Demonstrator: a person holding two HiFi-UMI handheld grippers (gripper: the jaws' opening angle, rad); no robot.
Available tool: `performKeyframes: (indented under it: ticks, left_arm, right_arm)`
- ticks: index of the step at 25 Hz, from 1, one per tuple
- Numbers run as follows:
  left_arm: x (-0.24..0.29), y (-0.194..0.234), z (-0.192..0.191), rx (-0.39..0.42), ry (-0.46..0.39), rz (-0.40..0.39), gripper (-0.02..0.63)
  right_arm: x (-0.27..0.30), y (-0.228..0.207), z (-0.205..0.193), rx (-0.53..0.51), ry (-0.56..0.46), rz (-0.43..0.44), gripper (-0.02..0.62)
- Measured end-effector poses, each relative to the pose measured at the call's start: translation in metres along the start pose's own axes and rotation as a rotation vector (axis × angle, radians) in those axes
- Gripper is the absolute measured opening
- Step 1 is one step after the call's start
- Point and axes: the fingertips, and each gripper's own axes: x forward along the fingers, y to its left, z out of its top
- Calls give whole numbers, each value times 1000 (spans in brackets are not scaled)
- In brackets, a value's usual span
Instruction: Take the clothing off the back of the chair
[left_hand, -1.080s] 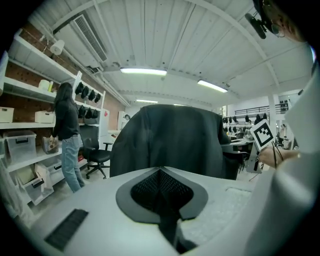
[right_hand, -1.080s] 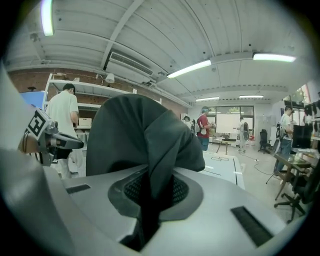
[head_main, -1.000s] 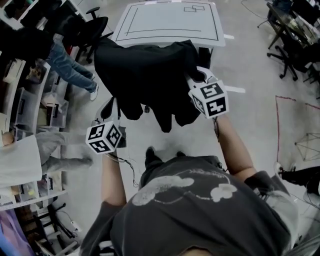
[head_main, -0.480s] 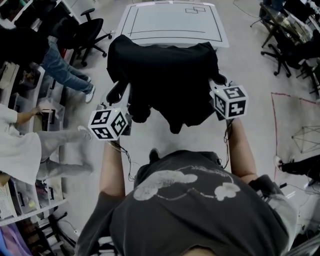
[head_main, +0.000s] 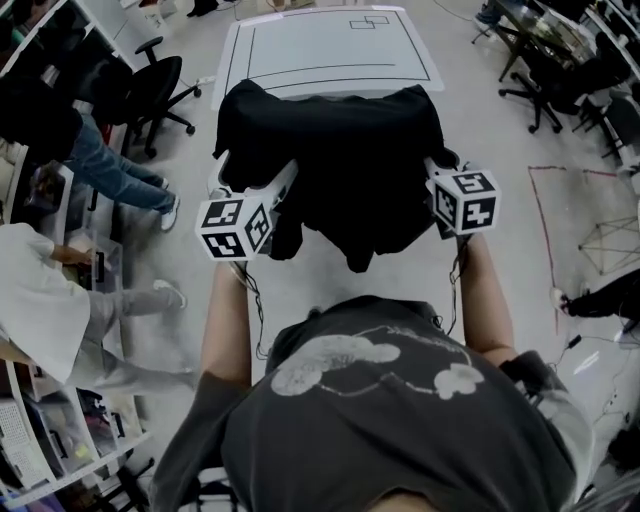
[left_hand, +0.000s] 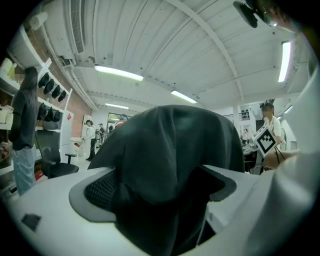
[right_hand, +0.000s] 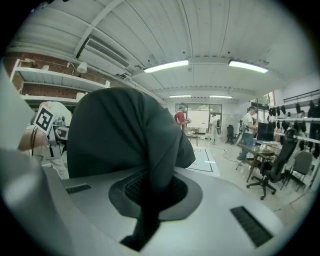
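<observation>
A black garment (head_main: 335, 160) hangs in the air in front of me, spread between my two grippers, with a white table behind it. My left gripper (head_main: 283, 190) is at its left edge. Its jaws are opening and stand wide apart in the left gripper view, where a fold of the garment (left_hand: 170, 160) hangs loose between the pads (left_hand: 97, 192). My right gripper (head_main: 432, 170) is at the right edge, shut on a pinched fold of the garment (right_hand: 120, 135). No chair back shows under the garment.
The white table (head_main: 330, 50), marked with black lines, stands just beyond the garment. Black office chairs are at the upper left (head_main: 150, 90) and upper right (head_main: 545, 80). People (head_main: 50, 310) and shelves line the left side. Red tape (head_main: 540, 230) marks the floor at right.
My left gripper has moved up and to the right, and its jaws have spread apart around the cloth. The garment now hangs higher and more level. The right gripper keeps its hold.
</observation>
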Motion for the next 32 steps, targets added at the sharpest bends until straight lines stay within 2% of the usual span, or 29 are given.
performKeyframes:
  ticks: [7,9,11,14,19,20,24,32]
  left_arm:
    - [22,0,7,17,14,-100,491]
    - [24,1,8,13,25,-119,469]
    - [23,1,7,-11,30,-123,407]
    - [20,-10,5,-32,30,-142,272]
    - [8,-25,7,50,27,-139,45]
    - [6,-26,8,54,31,-143,18]
    - [-5,-23,5,31,45,-165,11]
    - [-19,-26,-2,12,48,-125,11]
  right_arm:
    - [-4,-2,-1,16,13,-56,5]
    - [-3,-2,-1,19,17,-70,5]
    - [-3,-1,-1,22,18,-80,5]
    - [-5,0,-4,26,19,-91,5]
    - [-10,1,-6,33,16,-95,5]
    - [-10,1,-6,34,15,-94,5]
    - [-13,-1,-5,31,3,-93,5]
    - [-26,-1,-6,8,-33,-35,5]
